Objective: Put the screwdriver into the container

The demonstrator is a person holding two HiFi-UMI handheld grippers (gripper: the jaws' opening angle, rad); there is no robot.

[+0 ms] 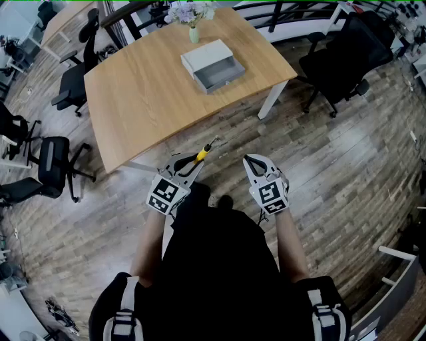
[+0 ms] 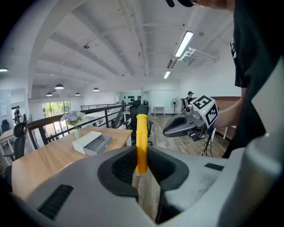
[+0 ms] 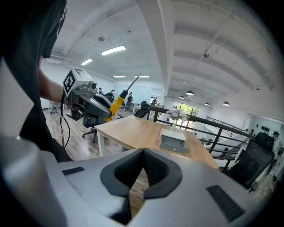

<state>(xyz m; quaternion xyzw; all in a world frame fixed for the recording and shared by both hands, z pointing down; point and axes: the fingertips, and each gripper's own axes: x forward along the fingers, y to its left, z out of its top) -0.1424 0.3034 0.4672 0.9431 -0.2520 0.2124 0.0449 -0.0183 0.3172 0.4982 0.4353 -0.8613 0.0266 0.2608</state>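
My left gripper (image 1: 188,162) is shut on a screwdriver (image 1: 202,153) with a yellow handle (image 2: 141,142); its metal shaft points up and away toward the table. The same tool (image 3: 119,100) shows in the right gripper view, held out at the left. The container, a grey-white open drawer box (image 1: 213,65), sits on the wooden table (image 1: 146,86) well ahead of both grippers; it also appears as the box (image 2: 92,142) and the box (image 3: 173,140). My right gripper (image 1: 253,162) is shut with nothing between its jaws, level with the left one over the floor.
A small vase of flowers (image 1: 192,14) stands at the table's far edge behind the box. Black office chairs (image 1: 56,166) stand left of the table, and another chair (image 1: 343,50) at the right. A railing (image 3: 208,128) runs beyond the table. Wooden floor lies below me.
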